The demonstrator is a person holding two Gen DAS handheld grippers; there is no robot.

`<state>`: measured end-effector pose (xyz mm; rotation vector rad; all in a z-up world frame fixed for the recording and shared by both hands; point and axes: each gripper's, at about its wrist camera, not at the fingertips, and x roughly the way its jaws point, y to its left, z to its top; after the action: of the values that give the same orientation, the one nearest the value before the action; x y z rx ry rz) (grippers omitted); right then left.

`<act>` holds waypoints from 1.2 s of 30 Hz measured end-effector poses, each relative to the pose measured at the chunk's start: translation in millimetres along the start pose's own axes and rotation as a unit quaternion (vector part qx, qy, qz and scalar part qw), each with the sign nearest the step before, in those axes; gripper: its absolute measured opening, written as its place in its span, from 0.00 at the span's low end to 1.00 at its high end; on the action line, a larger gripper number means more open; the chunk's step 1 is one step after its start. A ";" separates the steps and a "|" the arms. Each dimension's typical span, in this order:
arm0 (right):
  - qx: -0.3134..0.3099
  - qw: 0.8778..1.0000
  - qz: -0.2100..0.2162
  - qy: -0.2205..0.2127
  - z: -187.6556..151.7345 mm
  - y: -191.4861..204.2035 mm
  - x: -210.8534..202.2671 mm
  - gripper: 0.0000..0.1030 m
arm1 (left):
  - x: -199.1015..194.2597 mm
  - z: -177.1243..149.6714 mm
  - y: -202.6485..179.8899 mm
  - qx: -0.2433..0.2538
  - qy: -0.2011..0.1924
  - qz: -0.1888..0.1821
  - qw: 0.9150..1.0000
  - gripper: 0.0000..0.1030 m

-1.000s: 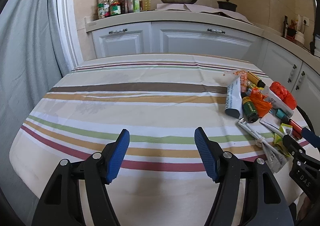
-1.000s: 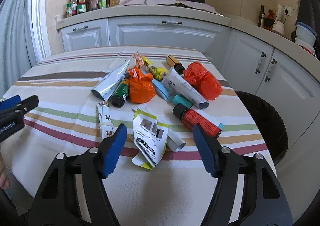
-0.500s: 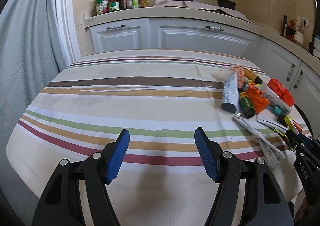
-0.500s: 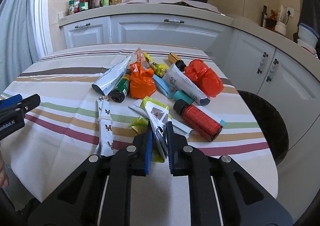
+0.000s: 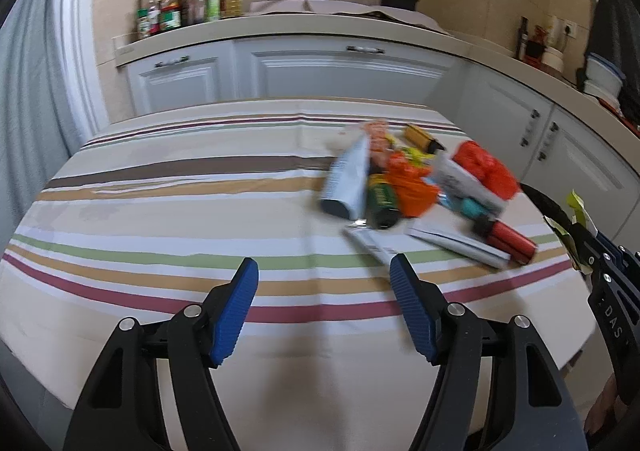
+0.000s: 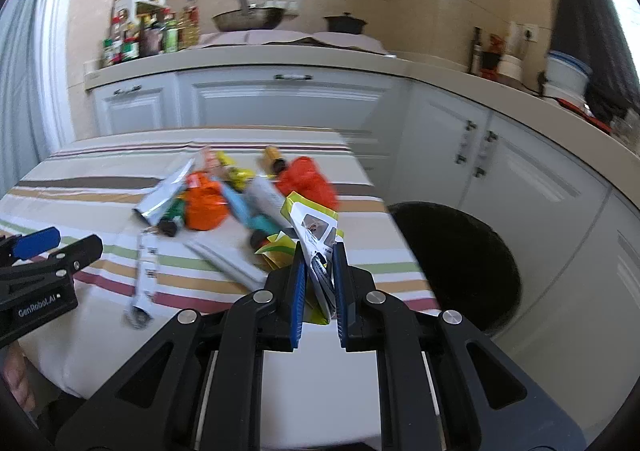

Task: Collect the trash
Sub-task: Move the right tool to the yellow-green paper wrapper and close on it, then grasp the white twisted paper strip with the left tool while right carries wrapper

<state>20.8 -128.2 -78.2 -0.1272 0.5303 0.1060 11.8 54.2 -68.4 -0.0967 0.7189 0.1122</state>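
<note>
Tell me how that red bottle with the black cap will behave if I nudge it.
The red bottle lies on its side on the tablecloth, so it will probably roll rather than slide. It partly rests on a flat white packet, which may shift with it. It looks rigid, likely firm to grip.

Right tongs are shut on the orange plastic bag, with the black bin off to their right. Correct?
Not quite. The right tongs are shut on the white-and-yellow paper wrapper, not the orange plastic bag, which lies on the table. The black bin is right, as the right wrist view shows.
</note>
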 end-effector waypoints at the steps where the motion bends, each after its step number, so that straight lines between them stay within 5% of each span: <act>1: 0.006 1.000 -0.005 -0.001 -1.3 -6.6 -1.0 0.12 | 0.3 -0.2 -5.2 0.001 0.000 -0.003 1.000 0.67; 9: 0.035 0.999 -0.016 0.002 -13.4 -36.6 -3.2 0.12 | 16.3 -8.5 -37.5 0.026 0.007 -0.003 1.000 0.68; 15: 0.048 0.999 -0.012 0.002 -19.0 -46.3 -1.3 0.12 | 25.3 -20.9 -40.5 0.039 0.036 -0.023 0.998 0.26; 30: 0.045 0.999 -0.003 -0.006 -17.3 -40.9 -5.3 0.12 | -8.4 -25.5 -18.1 0.051 -0.005 -0.003 0.999 0.22; 36: 0.052 0.998 -0.012 -0.016 -9.2 -52.0 -7.1 0.12 | -24.4 -2.5 -34.7 0.062 -0.037 -0.035 0.997 0.22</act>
<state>17.1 -181.4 -77.7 -0.0298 0.5006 0.0575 -3.3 17.9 -52.4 0.0006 0.6465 0.0039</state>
